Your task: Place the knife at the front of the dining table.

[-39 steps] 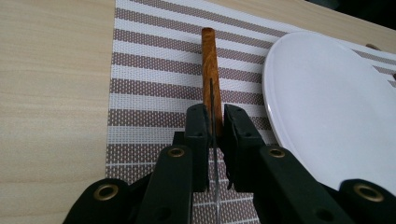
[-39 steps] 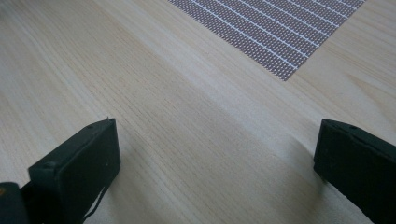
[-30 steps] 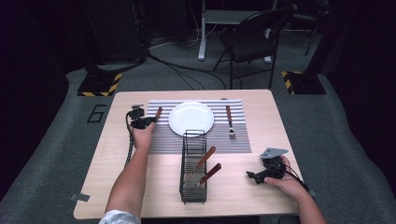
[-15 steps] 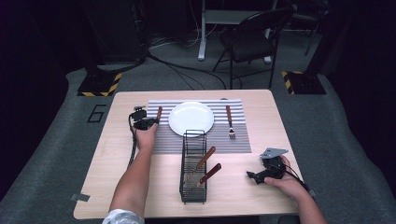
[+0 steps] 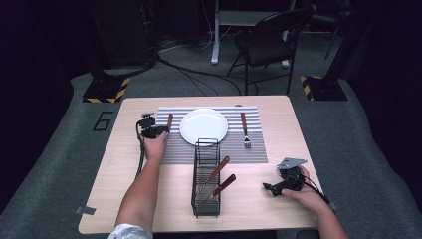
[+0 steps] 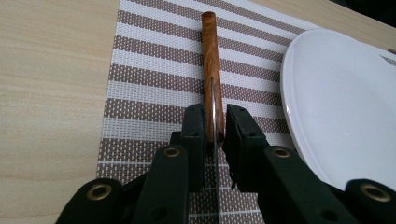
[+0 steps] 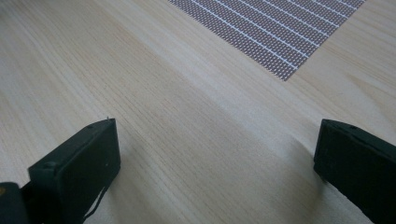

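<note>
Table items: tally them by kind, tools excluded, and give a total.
Wooden-handled utensils: 4 (knife, fork, two in the rack)
White plate: 1
Striped placemat: 1
Black wire rack: 1
Total: 7

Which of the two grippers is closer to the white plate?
Left. The left gripper sits just left of the plate, gripping a knife; the right gripper rests far off near the table's front right.

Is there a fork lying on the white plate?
No, the fork lies on the striped placemat to the right of the plate, apart from it, and the plate carries nothing.
</note>
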{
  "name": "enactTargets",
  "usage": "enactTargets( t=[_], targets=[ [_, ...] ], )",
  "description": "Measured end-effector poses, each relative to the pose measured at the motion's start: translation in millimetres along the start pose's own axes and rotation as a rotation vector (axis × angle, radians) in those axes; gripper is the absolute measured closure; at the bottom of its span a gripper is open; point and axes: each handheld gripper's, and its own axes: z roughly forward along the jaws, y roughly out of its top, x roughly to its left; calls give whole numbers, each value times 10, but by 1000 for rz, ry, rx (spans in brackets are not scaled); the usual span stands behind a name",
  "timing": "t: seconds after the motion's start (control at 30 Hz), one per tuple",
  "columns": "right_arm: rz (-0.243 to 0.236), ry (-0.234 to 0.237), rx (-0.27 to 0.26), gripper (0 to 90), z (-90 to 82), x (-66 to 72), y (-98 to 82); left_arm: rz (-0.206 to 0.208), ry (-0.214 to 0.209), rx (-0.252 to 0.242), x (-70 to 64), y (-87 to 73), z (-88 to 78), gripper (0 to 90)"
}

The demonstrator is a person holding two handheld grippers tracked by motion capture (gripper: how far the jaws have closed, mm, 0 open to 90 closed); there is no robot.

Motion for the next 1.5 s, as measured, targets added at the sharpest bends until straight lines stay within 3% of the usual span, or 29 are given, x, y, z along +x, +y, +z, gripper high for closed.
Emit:
enactTargets(
  t=[0.23,0.43,0.67,0.87,1.1,1.5],
  targets=[
    [-1,0,0,0,0,0,0,11,16,13,33,-8,-5,802],
    [0,0,0,0,0,0,0,23,23,-9,25,20,-68,784],
    [0,0,-1,0,0,0,0,65,45,-18,43,55,-201,733],
    [-5,0,-1,0,1,-3,1,69,29,-25,66,39,-290,677],
    [-4,0,-1,0,1,-2,1,110,-18,-30,42,5,-432,574],
    [-4,-1,-2,0,2,-2,0,219,-81,-54,23,-86,-838,452]
  ],
)
